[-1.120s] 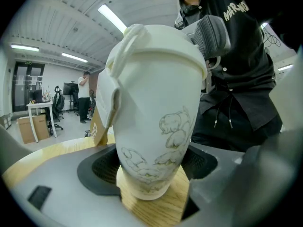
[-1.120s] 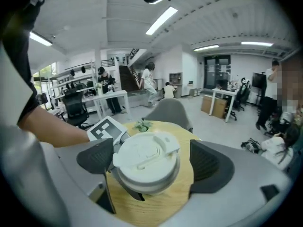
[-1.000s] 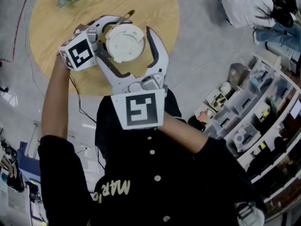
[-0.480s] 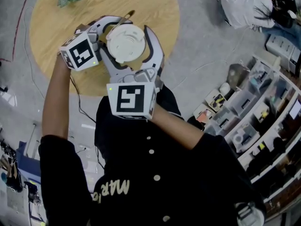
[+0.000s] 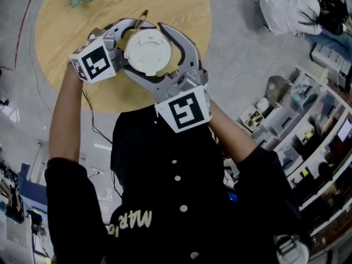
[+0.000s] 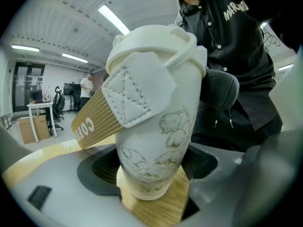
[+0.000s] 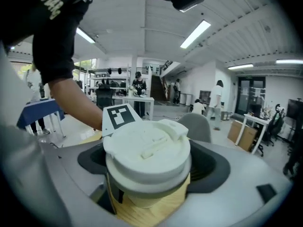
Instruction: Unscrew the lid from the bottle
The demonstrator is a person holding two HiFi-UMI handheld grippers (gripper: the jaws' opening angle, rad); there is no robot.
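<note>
White plastic printed with faint cartoon figures: the tall bottle (image 6: 156, 126) stands between the dark pads of my left tool (image 6: 151, 168), which is clamped on its lower body. It is over the round wooden surface (image 5: 66, 43), though I cannot tell whether its base rests there. Its wide white screw lid (image 7: 147, 148) sits inside my right tool (image 7: 149, 174), whose pads press on the lid's rim from both sides. The lid looks level and fully seated, with no gap showing between it and the bottle's neck. I judge the unscrewing to be at most in its early turns: both grips are made, and most of the twisting and the lifting-off are left. A brown ribbed band (image 6: 92, 122) with a stitched white patch juts from the bottle's shoulder, clear of the pads.
</note>
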